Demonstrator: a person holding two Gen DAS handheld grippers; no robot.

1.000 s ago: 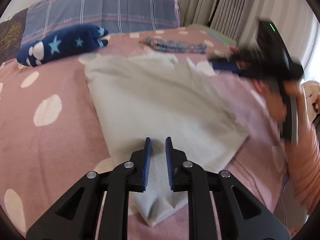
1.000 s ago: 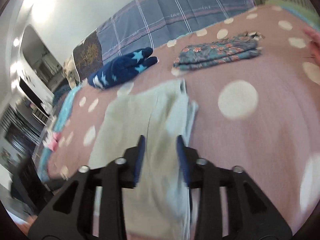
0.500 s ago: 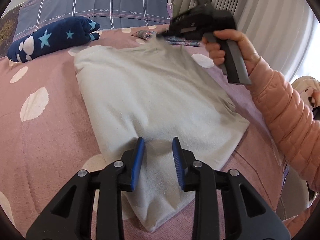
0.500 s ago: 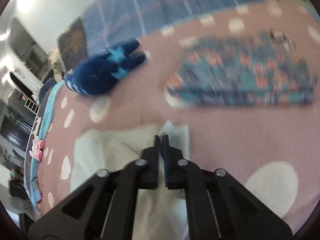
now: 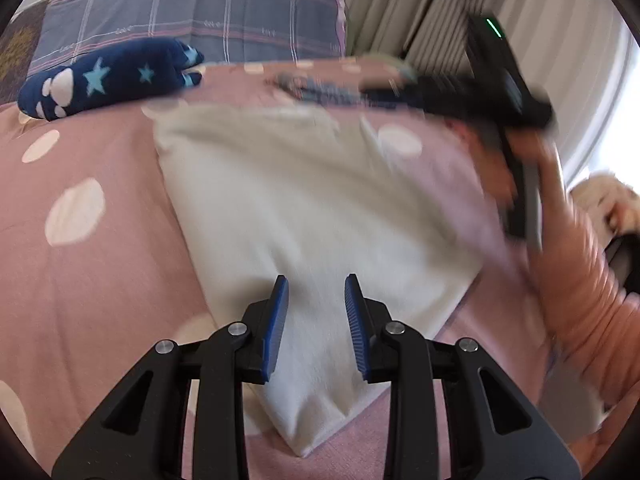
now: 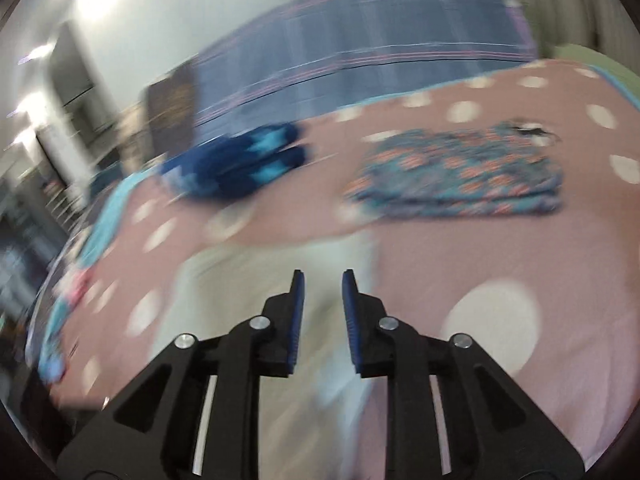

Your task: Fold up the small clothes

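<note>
I count one pale folded garment (image 5: 320, 208) flat on the bed (image 5: 100, 280), one floral folded pile (image 6: 460, 172) beyond. My left gripper (image 5: 316, 312) hovers released; my right gripper (image 6: 322, 304) is opening, grasping nothing.

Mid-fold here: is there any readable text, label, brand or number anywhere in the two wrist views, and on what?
None can be read.
plaid pillow: small woven marks along the stripes, too blurred to read.
navy plush cushion: only stars and paw prints, no words.
pale folded garment: no label showing.
</note>
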